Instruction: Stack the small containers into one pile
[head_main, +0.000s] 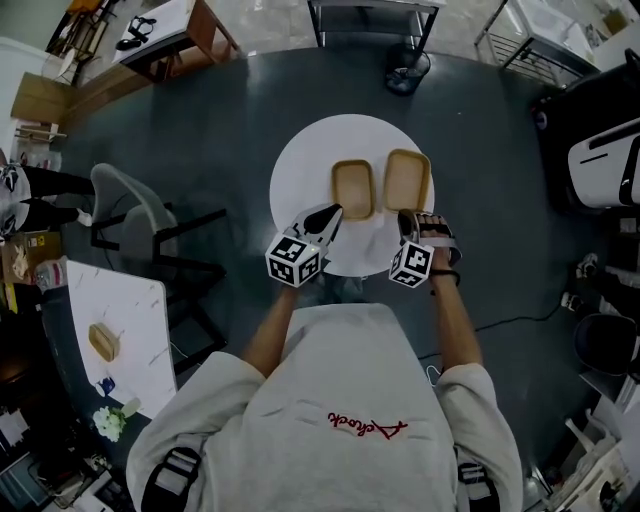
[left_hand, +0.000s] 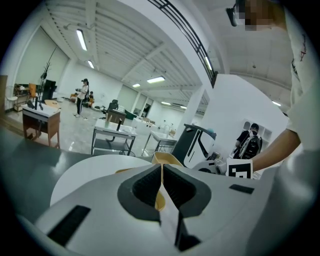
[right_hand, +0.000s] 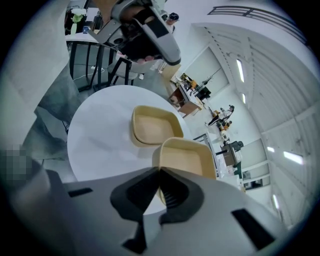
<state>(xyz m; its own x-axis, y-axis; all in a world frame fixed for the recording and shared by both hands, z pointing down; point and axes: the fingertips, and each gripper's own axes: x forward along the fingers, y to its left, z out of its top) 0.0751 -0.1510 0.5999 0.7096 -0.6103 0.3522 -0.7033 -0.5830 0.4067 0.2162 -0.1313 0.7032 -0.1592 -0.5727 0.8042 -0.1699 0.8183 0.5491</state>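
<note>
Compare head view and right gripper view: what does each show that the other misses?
Head view only: the person's torso, a side table. Right gripper view only: right tongs shut on the right tray's near rim; ceiling lights. Both: left tray and right tray side by side on the round table.

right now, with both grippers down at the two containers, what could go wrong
1. The left gripper pinches only the near rim of the left container, and the right gripper does likewise on the right container; either may tip or slip when lifted.
2. The containers sit close side by side, so lifting one could nudge the other.
</note>
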